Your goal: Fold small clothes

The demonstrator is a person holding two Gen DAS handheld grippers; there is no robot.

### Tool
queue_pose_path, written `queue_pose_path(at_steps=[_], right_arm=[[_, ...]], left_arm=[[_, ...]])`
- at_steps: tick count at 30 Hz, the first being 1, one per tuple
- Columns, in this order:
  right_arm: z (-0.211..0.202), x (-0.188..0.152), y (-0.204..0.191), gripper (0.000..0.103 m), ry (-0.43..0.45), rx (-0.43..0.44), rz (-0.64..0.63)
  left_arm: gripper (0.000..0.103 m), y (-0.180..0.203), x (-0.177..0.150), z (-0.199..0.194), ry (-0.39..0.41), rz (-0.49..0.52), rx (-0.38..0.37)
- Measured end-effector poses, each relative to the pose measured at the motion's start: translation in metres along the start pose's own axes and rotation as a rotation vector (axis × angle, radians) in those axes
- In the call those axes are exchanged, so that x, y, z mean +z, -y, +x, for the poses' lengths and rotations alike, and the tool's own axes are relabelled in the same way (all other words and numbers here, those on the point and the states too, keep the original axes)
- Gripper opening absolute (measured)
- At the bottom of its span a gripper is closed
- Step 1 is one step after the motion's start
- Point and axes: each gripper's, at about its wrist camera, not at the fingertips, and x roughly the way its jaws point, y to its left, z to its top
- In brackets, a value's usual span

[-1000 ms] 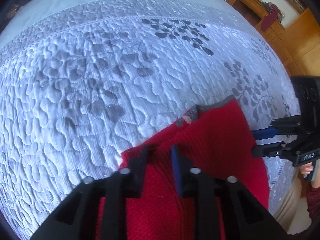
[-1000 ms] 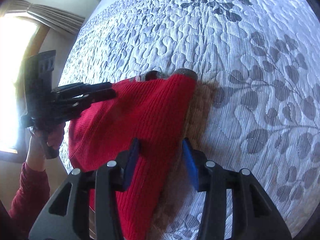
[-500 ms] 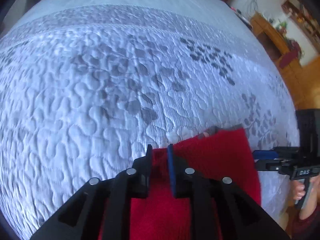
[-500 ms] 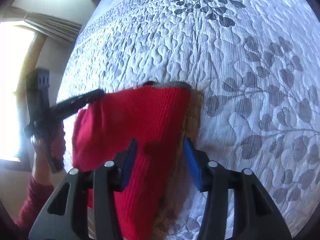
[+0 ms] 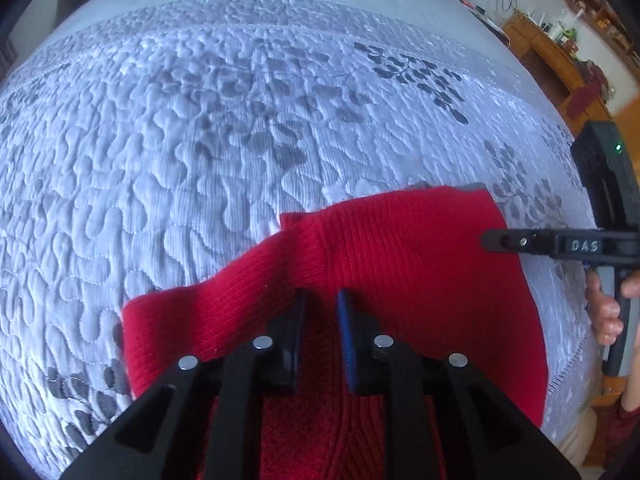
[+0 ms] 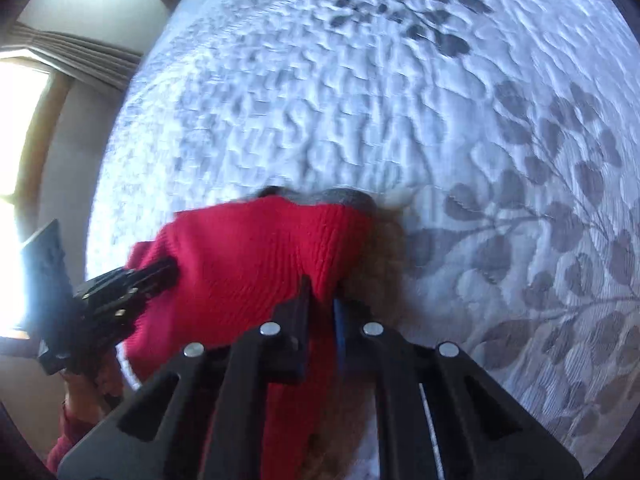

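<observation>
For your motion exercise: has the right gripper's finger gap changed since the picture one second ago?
Yes. The right gripper has closed: its fingers, earlier wide apart over the red knitted garment, now pinch its edge, which lies on the quilted bedspread.

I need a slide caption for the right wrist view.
Right gripper pinches the red knit garment on the quilted bedspread.

The left gripper [image 5: 320, 300] had its fingers [image 5: 294, 320] drawn close together, a narrow gap between them, pinching a ridge of red knit. The right gripper [image 6: 322, 292] was likewise nearly closed, its fingers [image 6: 304, 296] clamped on a fold of the same fabric. Seen from the left wrist camera, the right hand [image 5: 608, 304] wrapped the handle of its tool; from the right wrist camera, the left hand [image 6: 86, 384] gripped its own handle low at the frame's edge.
</observation>
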Motion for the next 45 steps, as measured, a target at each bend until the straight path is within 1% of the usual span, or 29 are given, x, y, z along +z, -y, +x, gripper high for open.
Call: queue_pose_path(at_steps=[2, 3, 4, 6, 8, 9, 11, 13, 15, 18, 20, 22, 23, 24, 25, 26, 27, 28, 29, 32, 38, 40, 45], right_arm=[[-0.002, -0.001, 0.002, 0.012, 0.007, 0.022, 0.0], [-0.007, -0.004, 0.0, 0.018, 0.016, 0.03, -0.009], [-0.013, -0.007, -0.001, 0.022, 0.024, 0.025, -0.021], [-0.028, -0.021, -0.006, 0.027, 0.04, 0.006, -0.058], [-0.042, -0.04, -0.01, 0.031, 0.042, 0.026, -0.074], [-0.047, -0.055, -0.013, 0.041, 0.032, 0.043, -0.084], [-0.052, -0.083, -0.021, 0.053, 0.016, 0.057, -0.112], [-0.051, -0.114, -0.027, 0.055, -0.012, 0.058, -0.145], [-0.043, -0.145, -0.031, 0.058, -0.046, 0.07, -0.146], [-0.029, -0.175, -0.032, 0.061, -0.06, 0.059, -0.124], [-0.028, -0.184, -0.033, 0.061, -0.019, 0.058, -0.124], [-0.029, -0.186, -0.035, 0.058, -0.009, 0.056, -0.11], [-0.029, -0.187, -0.037, 0.049, -0.017, 0.07, -0.106], [-0.026, -0.188, -0.039, 0.036, -0.037, 0.093, -0.105], [-0.021, -0.19, -0.043, 0.035, -0.076, 0.117, -0.107], [-0.017, -0.19, -0.046, 0.034, -0.083, 0.102, -0.119], [-0.016, -0.191, -0.052, 0.03, -0.085, 0.064, -0.149], [-0.017, -0.192, -0.056, 0.026, -0.08, 0.048, -0.159], [-0.018, -0.191, -0.058, 0.019, -0.076, 0.054, -0.155], [-0.024, -0.191, -0.063, 0.016, -0.058, 0.067, -0.142], [-0.04, -0.198, -0.064, 0.015, -0.025, 0.055, -0.15], [-0.039, -0.202, -0.061, 0.015, -0.031, 0.045, -0.152], [-0.017, -0.206, -0.047, 0.015, -0.062, 0.006, -0.145]], left_arm=[[0.018, -0.001, 0.0, -0.005, 0.007, -0.027, -0.003], [0.018, -0.001, -0.002, -0.01, 0.003, -0.039, 0.002], [0.018, -0.001, -0.004, -0.017, 0.007, -0.047, 0.003], [0.023, 0.0, -0.015, -0.032, 0.019, -0.058, 0.003], [0.023, 0.002, -0.033, -0.049, 0.033, -0.073, -0.009], [0.023, 0.003, -0.044, -0.056, 0.044, -0.065, -0.026], [0.023, 0.008, -0.071, -0.07, 0.052, -0.066, -0.014], [0.023, 0.01, -0.096, -0.079, 0.054, -0.08, -0.019], [0.023, 0.014, -0.12, -0.083, 0.045, -0.1, -0.012], [0.024, 0.015, -0.144, -0.086, 0.044, -0.115, 0.015], [0.024, 0.016, -0.156, -0.083, 0.031, -0.127, 0.023], [0.024, 0.017, -0.163, -0.081, 0.028, -0.112, 0.04], [0.024, 0.019, -0.165, -0.08, 0.034, -0.104, 0.055], [0.024, 0.02, -0.166, -0.081, 0.036, -0.103, 0.06], [0.024, 0.021, -0.167, -0.081, 0.038, -0.105, 0.065], [0.025, 0.022, -0.166, -0.081, 0.038, -0.105, 0.067], [0.026, 0.023, -0.167, -0.082, 0.04, -0.102, 0.069], [0.026, 0.023, -0.167, -0.082, 0.041, -0.1, 0.07], [0.026, 0.024, -0.167, -0.082, 0.043, -0.099, 0.071], [0.026, 0.025, -0.168, -0.081, 0.044, -0.09, 0.079], [0.026, 0.029, -0.17, -0.081, 0.056, -0.076, 0.094], [0.026, 0.031, -0.171, -0.081, 0.061, -0.069, 0.101], [0.026, 0.033, -0.173, -0.079, 0.073, -0.053, 0.111]])
